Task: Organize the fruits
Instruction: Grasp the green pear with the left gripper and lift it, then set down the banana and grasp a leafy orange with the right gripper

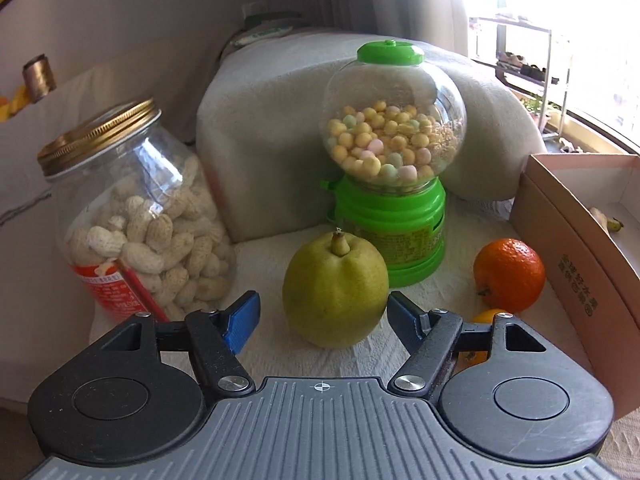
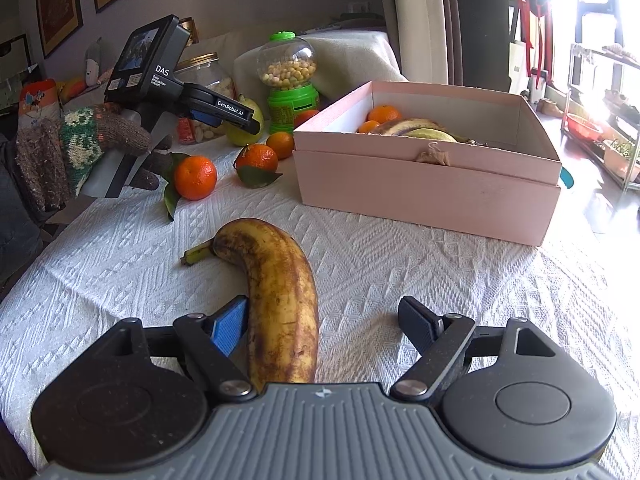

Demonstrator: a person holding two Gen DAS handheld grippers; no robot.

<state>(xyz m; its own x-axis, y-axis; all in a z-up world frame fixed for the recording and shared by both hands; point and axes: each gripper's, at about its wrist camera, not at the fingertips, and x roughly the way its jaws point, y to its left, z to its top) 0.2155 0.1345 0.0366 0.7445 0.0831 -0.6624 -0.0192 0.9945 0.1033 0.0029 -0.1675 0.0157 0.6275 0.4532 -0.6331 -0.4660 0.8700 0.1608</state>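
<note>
A green-yellow pear (image 1: pixel 336 292) stands on the white cloth between the fingers of my left gripper (image 1: pixel 322 320), which is open; the blue pads sit apart from its sides. A tangerine (image 1: pixel 509 276) lies to its right, beside the pink box (image 1: pixel 576 264). In the right wrist view a spotted ripe banana (image 2: pixel 280 288) lies between the fingers of my right gripper (image 2: pixel 324 320), open, with the left pad close against the peel and the right pad well clear. The pink box (image 2: pixel 424 184) holds tangerines (image 2: pixel 384 114) and bananas (image 2: pixel 420 130). Loose tangerines (image 2: pixel 196 178) lie left of it.
A jar of peanuts (image 1: pixel 140 220) and a green candy dispenser (image 1: pixel 392 160) stand behind the pear, in front of a cloth-covered cushion (image 1: pixel 260 120). A hand in a knitted glove (image 2: pixel 80 148) holds the left gripper. The white tablecloth (image 2: pixel 400 272) covers the table.
</note>
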